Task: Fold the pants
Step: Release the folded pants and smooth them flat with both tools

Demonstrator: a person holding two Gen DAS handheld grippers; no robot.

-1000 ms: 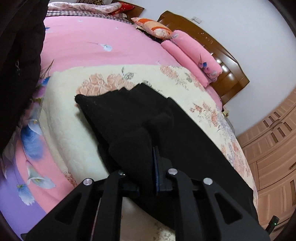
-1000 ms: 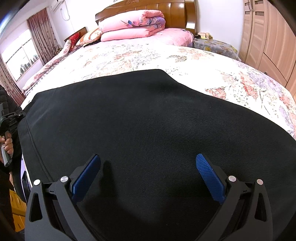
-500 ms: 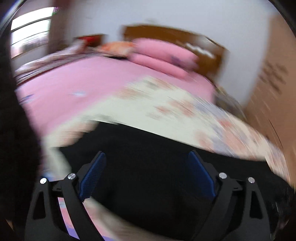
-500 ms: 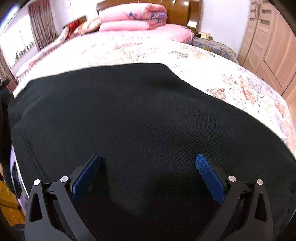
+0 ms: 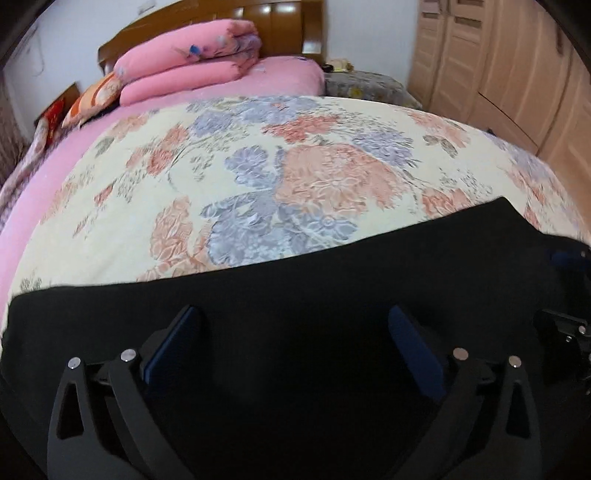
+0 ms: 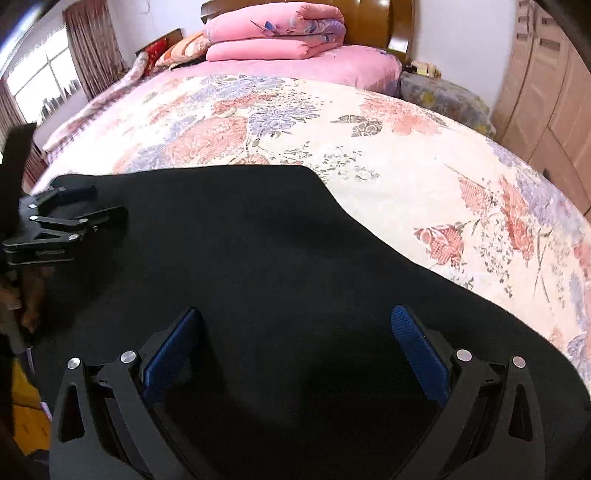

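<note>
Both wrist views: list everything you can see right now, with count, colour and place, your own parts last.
pants: one, black, spread flat on the near part of the bed
floral blanket: one, cream with pink and purple flowers, under the pants
folded quilt: one, pink, stacked at the headboard end
pillows: at least two, orange and red patterned, left of the quilt
headboard: one, brown wood, far end
wardrobe: one, light wood, right wall
window with curtains: one, far left
left gripper: open, above the pants
right gripper: open, above the pants
</note>
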